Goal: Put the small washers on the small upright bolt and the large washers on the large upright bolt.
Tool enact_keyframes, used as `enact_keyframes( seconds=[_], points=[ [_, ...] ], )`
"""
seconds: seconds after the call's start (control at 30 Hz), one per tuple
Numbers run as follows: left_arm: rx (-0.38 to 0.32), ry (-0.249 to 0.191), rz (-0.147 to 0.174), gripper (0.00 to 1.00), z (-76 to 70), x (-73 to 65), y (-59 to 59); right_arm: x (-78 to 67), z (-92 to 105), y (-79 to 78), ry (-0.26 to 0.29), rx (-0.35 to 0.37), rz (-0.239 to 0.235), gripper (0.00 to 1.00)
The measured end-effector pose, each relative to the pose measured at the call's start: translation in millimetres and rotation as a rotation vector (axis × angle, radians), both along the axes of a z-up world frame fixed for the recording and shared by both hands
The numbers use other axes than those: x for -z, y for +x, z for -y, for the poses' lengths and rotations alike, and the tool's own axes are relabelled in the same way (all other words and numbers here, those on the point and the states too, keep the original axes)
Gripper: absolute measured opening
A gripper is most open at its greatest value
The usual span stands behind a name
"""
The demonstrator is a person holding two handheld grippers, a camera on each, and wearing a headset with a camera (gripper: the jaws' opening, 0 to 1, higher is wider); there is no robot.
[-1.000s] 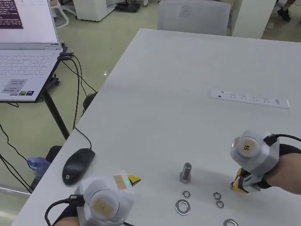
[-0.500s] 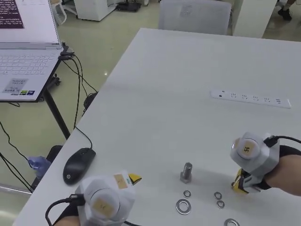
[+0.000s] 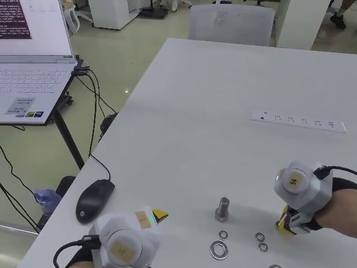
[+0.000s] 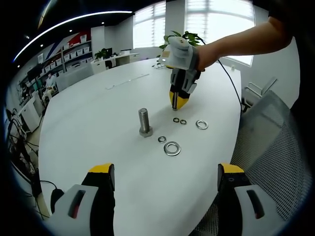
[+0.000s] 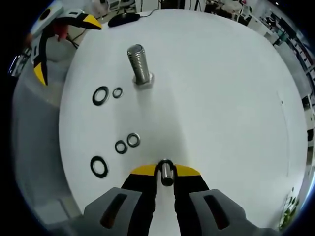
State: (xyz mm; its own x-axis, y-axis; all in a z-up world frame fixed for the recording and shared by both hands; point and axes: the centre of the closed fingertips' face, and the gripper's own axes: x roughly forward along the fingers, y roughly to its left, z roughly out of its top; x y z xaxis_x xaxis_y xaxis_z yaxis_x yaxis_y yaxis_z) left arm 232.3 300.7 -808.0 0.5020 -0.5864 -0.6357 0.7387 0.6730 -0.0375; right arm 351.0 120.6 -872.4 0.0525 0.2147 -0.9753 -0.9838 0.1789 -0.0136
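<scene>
Gripping the small bolt [image 5: 166, 173] between closed fingers [image 5: 142, 171], the right gripper [image 3: 284, 224] points down at the surface [image 3: 223, 111] close to its near edge. The large bolt [image 3: 222, 208] stands upright on its head a little further in. Two large washers [image 5: 100, 95] and three small washers [image 5: 133, 139] lie flat between that bolt and the near edge. The left gripper [image 4: 166, 169] sits by the near left corner, its fingers wide apart and holding nothing.
</scene>
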Motion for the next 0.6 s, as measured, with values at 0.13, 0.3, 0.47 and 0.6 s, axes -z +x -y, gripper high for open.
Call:
enact_keyframes(
  seconds=[0.13, 0.3, 0.47, 0.6],
  points=[
    [0.003, 0.001, 0.002, 0.86, -0.4, -1.0, -0.8, 0.8, 0.6, -0.9, 0.002, -0.004, -0.004, 0.14],
    [0.0, -0.003, 0.003, 0.86, 0.1, -2.6, -0.4, -0.5, 1.6, 0.9, 0.008, -0.007, 0.01, 0.2],
    [0.004, -0.002, 0.003, 0.86, 1.3, -3.0, -0.7, -3.5, 3.0, 2.7, 0.017, -0.007, 0.015, 0.26],
    [0.005, 0.0, 0.006, 0.86, 1.9, -4.6, -1.0, -8.0, 3.5, 6.1, 0.035, 0.0, 0.023, 0.29]
  ],
)
